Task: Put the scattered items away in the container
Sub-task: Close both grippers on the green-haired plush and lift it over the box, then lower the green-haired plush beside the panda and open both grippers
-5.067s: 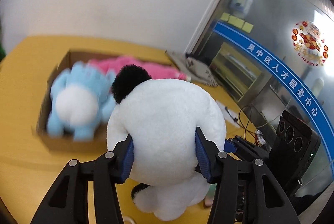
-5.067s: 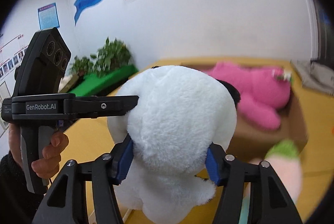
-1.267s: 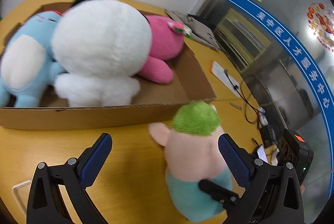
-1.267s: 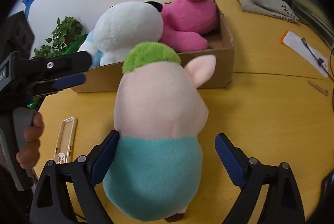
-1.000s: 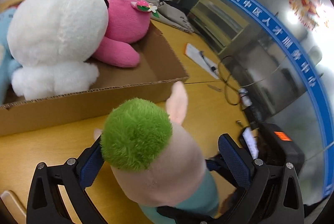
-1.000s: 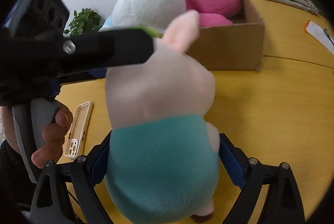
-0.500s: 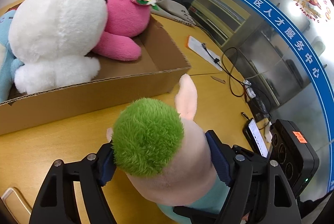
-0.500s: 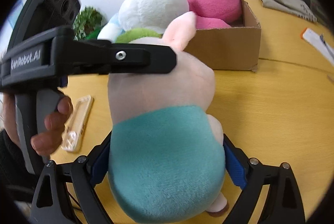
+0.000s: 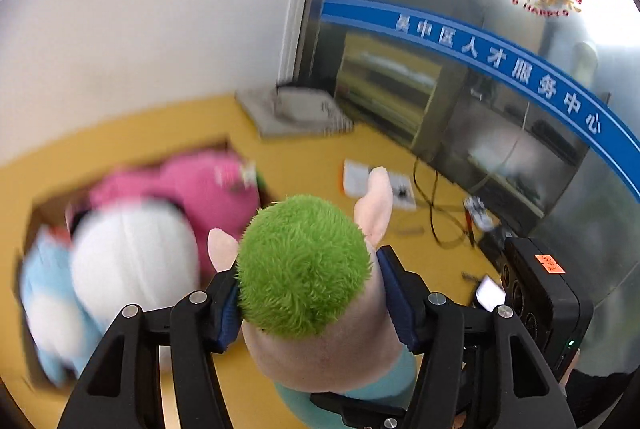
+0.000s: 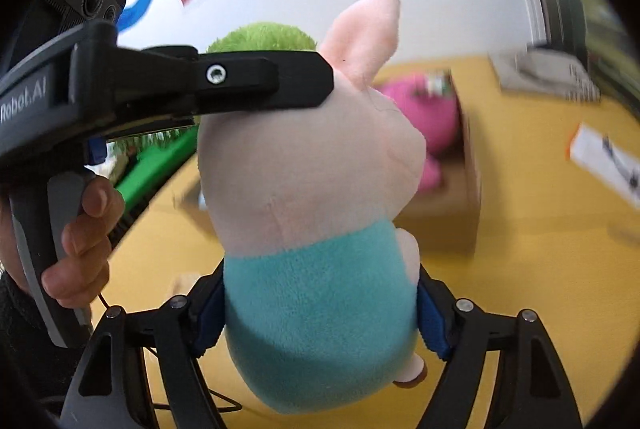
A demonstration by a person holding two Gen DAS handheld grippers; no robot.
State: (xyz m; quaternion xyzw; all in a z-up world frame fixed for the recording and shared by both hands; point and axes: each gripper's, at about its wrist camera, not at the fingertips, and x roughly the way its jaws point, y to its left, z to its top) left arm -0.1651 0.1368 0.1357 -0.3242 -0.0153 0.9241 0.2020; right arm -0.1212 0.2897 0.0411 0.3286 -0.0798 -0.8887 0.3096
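A plush pig [image 9: 308, 293] with green hair, pink head and teal body is held in the air by both grippers. My left gripper [image 9: 312, 305] is shut on its head. My right gripper [image 10: 320, 313] is shut on its teal body [image 10: 320, 309]. The cardboard box [image 10: 468, 181] stands on the yellow table beyond the pig. It holds a pink plush [image 9: 200, 181], a white plush [image 9: 132, 253] and a light blue plush [image 9: 44, 305], all blurred. The left gripper's arm [image 10: 224, 85] crosses the right wrist view.
The yellow table [image 9: 304, 165] carries a grey folded cloth [image 9: 292, 109] at the back, a white paper with orange edge [image 9: 356, 177], cables [image 9: 436, 201] and a phone [image 9: 490, 293] at the right. A green plant box [image 10: 156, 161] stands at the left.
Both grippers have closed on the pig and lifted it off the table. The box now lies lower and farther in both views. The scene is motion-blurred.
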